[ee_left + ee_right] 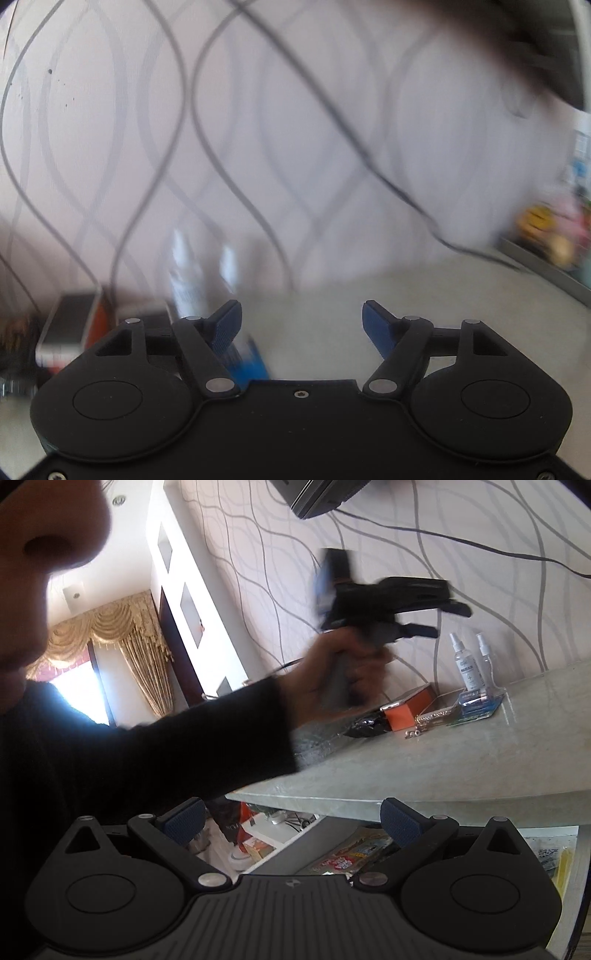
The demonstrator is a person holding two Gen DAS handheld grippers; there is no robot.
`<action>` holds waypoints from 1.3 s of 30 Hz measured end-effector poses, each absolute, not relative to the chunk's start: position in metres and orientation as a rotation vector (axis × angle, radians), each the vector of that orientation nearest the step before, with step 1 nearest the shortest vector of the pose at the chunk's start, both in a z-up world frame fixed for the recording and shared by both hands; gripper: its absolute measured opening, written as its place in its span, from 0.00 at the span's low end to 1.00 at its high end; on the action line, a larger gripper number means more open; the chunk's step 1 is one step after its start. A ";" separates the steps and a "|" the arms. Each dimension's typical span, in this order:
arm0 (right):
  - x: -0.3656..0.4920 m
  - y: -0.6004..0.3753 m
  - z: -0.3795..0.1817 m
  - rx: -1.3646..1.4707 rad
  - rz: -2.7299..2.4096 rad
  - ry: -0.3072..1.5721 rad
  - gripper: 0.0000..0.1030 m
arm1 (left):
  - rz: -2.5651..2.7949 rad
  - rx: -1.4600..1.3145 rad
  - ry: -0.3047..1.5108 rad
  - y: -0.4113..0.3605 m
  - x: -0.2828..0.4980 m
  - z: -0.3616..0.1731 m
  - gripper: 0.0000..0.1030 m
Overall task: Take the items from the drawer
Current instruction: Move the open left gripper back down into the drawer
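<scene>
- Left wrist view: my left claw (302, 325) is spread wide with nothing between the pads, hanging over the pale desk (424, 306). The picture is smeared, so details are poor.
- Just past the left pad I can make out a spray bottle (184, 273) by the wall, a blue pack (247, 360) lying flat under the finger, and a phone on an orange box (68, 326) further left.
- At the far right edge sits the drawer (546, 236), open, its bright contents too blurred to name.
- Right wrist view: my right claw (291, 825) is also spread and empty, pointing level at the desk edge (369, 794), with the drawer (351, 853) open just below it.
- In the drawer I see flat printed packets (354, 853) and some yellow strips (563, 864) at the right.
- I judge the packets light, thin, floppy and a bit slick; I would pinch one by a raised edge or corner, not across its flat face.
- The left claw (436, 620) shows here too, open above the desk, held in a hand (343, 668) with a dark sleeve.
</scene>
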State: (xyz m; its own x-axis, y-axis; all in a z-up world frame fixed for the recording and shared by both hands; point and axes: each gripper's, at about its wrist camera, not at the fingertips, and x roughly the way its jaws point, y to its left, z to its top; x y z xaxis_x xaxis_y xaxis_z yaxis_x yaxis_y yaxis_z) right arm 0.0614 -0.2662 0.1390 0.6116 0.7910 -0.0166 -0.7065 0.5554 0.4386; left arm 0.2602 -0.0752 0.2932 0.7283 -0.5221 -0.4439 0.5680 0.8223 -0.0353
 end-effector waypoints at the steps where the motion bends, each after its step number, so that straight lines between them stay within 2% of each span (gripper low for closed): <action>1: 0.062 -0.265 0.139 0.411 0.886 0.227 1.00 | -0.620 0.124 0.467 -0.069 0.239 0.292 0.71; 4: 0.067 -0.265 0.138 0.428 0.863 0.258 1.00 | -0.638 0.129 0.552 -0.050 0.195 0.277 0.71; 10: 0.076 -0.262 0.136 0.437 0.832 0.314 1.00 | -0.556 0.085 0.873 -0.002 0.183 0.197 0.70; 15: 0.078 -0.256 0.135 0.411 0.818 0.345 1.00 | -0.361 0.083 0.994 0.040 0.187 0.155 0.66; 24: 0.079 -0.249 0.135 0.377 0.791 0.385 1.00 | -0.454 0.098 0.947 0.012 0.184 0.142 0.66; 29: 0.081 -0.251 0.134 0.386 0.797 0.386 1.00 | -0.470 0.167 0.908 -0.017 0.202 0.136 0.72; 34: 0.079 -0.253 0.135 0.392 0.810 0.373 1.00 | -0.439 0.207 0.952 -0.028 0.223 0.113 0.73; 39: 0.081 -0.255 0.135 0.409 0.823 0.372 1.00 | -0.442 0.229 0.957 -0.031 0.228 0.102 0.80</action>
